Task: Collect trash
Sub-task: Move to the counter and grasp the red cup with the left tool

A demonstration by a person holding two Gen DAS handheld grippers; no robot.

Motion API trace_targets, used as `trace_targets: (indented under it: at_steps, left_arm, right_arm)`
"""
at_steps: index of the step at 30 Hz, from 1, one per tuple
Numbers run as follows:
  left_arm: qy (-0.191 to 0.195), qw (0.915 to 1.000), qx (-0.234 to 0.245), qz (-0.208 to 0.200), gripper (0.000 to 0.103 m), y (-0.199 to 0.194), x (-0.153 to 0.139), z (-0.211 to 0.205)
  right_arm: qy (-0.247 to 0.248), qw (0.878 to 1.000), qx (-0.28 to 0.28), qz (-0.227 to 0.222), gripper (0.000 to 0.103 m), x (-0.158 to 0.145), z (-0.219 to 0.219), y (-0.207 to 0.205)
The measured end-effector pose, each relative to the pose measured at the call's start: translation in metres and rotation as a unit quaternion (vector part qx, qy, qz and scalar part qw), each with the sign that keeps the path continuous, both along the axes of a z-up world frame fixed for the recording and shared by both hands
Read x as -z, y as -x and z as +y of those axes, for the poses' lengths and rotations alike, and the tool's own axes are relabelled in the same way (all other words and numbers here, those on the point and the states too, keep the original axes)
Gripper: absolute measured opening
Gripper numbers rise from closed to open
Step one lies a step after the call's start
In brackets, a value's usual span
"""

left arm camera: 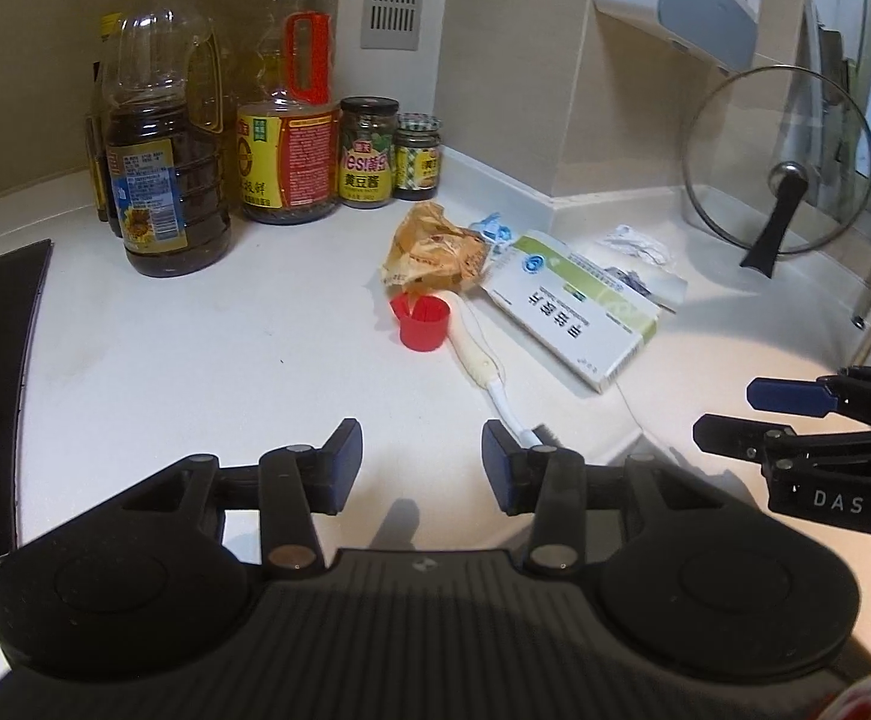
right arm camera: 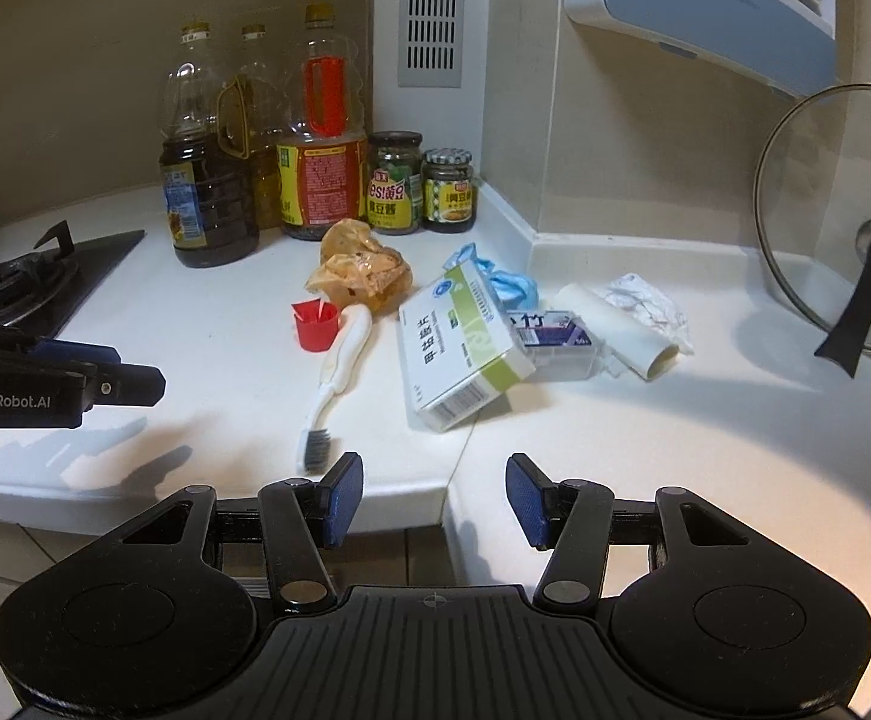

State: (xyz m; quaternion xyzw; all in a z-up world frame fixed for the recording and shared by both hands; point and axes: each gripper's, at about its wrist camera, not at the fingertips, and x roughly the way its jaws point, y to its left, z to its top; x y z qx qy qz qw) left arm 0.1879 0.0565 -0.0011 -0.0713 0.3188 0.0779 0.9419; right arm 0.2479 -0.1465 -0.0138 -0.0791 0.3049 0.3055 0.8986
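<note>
White kitchen counter (right arm camera: 207,300) holds a crumpled wrapper (right arm camera: 360,270), red cap (right arm camera: 315,324), toothbrush (right arm camera: 339,372) and medicine box (right arm camera: 465,348); left gripper (left arm camera: 422,456) and right gripper (right arm camera: 435,495) hover part-open, empty

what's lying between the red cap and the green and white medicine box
A white toothbrush lies between the red cap and the medicine box, clearest in the right wrist view.

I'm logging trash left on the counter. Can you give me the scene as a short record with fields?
surface: white counter
trash: wrapper, red cap, toothbrush, box, blue glove, tube, tissue
kept items: oil bottles, jars, glass lid
left gripper: open, empty
right gripper: open, empty
</note>
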Motion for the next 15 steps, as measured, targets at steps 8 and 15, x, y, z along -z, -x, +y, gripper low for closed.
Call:
trace_targets:
  at_steps: [8,15]
  left_arm:
    - [-0.014,0.9992,-0.037,0.009,0.049,-0.022,0.004,0.0]
    - [-0.026,0.9996,0.0,0.013,0.053,-0.064,0.011,0.012]
  right_arm:
    - [-0.021,0.999,-0.037,0.014,0.053,0.006,0.005,-0.021]
    - [-0.03,0.999,-0.003,0.02,0.053,0.004,0.009,-0.03]
